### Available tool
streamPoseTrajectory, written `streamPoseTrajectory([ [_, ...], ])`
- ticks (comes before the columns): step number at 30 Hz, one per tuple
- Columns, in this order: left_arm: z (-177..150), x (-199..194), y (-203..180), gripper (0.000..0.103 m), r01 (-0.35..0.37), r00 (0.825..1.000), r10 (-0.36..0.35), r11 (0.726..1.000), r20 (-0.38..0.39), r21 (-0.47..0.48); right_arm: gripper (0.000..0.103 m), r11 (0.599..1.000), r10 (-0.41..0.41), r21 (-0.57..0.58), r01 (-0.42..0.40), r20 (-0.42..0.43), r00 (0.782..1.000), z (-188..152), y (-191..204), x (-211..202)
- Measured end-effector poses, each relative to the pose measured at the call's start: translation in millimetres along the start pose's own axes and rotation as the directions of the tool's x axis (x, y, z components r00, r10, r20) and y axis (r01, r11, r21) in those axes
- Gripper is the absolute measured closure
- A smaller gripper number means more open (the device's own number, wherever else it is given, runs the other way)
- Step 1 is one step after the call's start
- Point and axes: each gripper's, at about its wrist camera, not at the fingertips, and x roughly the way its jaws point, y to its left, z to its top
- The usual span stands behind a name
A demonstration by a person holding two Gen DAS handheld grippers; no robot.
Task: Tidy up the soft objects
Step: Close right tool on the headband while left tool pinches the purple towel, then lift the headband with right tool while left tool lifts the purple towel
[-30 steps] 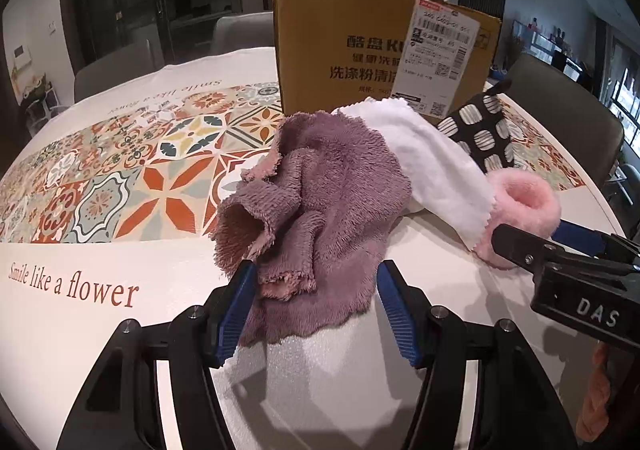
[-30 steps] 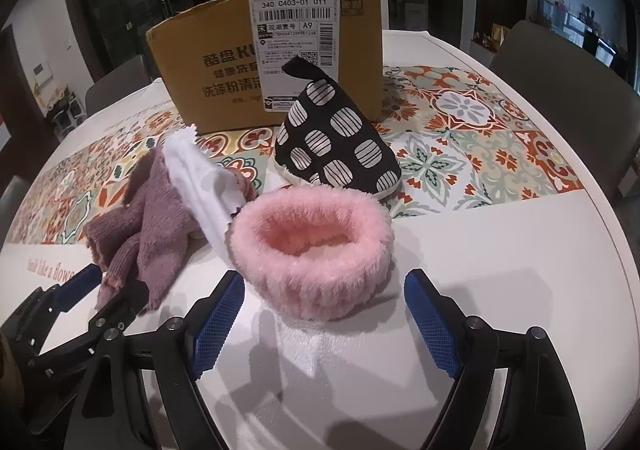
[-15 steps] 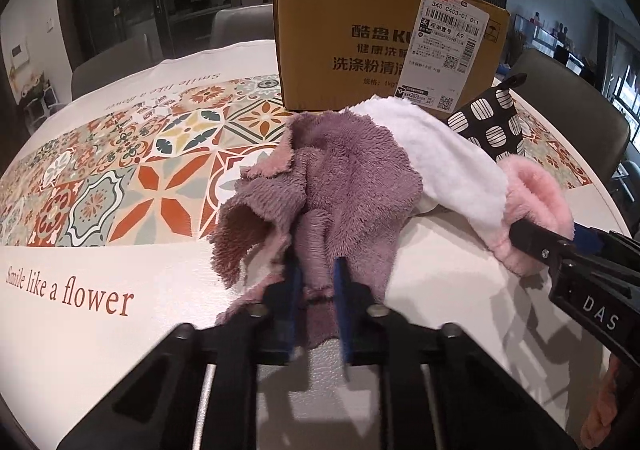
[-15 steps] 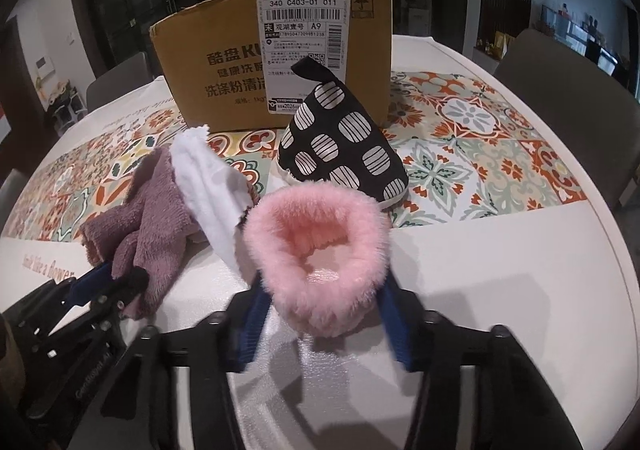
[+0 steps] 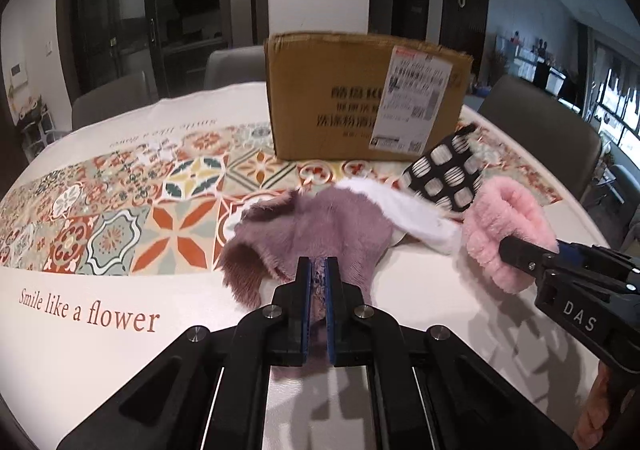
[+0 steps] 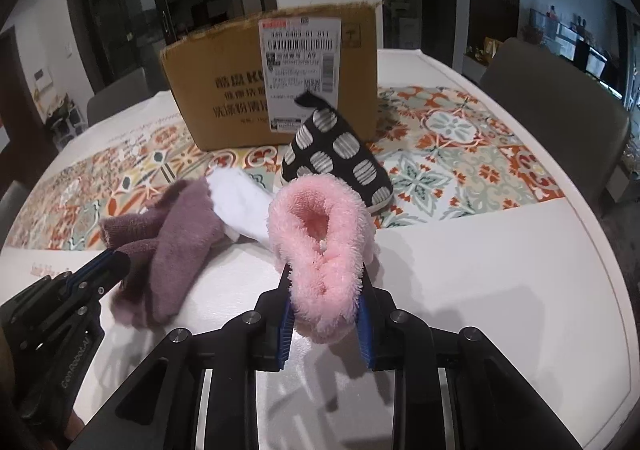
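Pink slipper (image 6: pixel 322 246) opening faces upward in right tongs (image 6: pixel 323 302).

Both views are moderately lit, with a dim, dark room behind and brighter windows (image 5: pixel 616 98) at the far right. The white tabletop (image 5: pixel 120 350) catches soft overhead light, and blurred shadows fall beneath the tool arms. Fisheye bending curves the tabletop edge, and the corners go black. Printing on the cardboard box (image 6: pixel 224 90) is smeared by motion blur; its label (image 6: pixel 300 62) stays partly legible.
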Motion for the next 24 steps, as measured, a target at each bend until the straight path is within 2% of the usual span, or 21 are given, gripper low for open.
streamPoseTrajectory([
  [10, 12.7, -41.2, 1.0, 0.095, 0.055, 0.994, -0.055, 0.998, 0.093, -0.005, 0.075, 1.000, 0.022, 0.004, -0.022, 0.077, 0.997, 4.6, 7.5, -38.6],
  [21, 33.0, -70.2, 4.4, 0.096, 0.064, 0.981, -0.064, 0.998, 0.183, 0.010, 0.075, 0.998, 0.067, -0.017, -0.066, 0.128, 0.990, 15.2, 19.9, -60.8],
  [24, 32.4, -71.9, 6.1, 0.096, 0.067, 0.981, -0.068, 0.998, 0.182, 0.011, 0.075, 0.997, 0.072, -0.030, -0.069, 0.143, 0.987, 17.5, 24.4, -66.5],
])
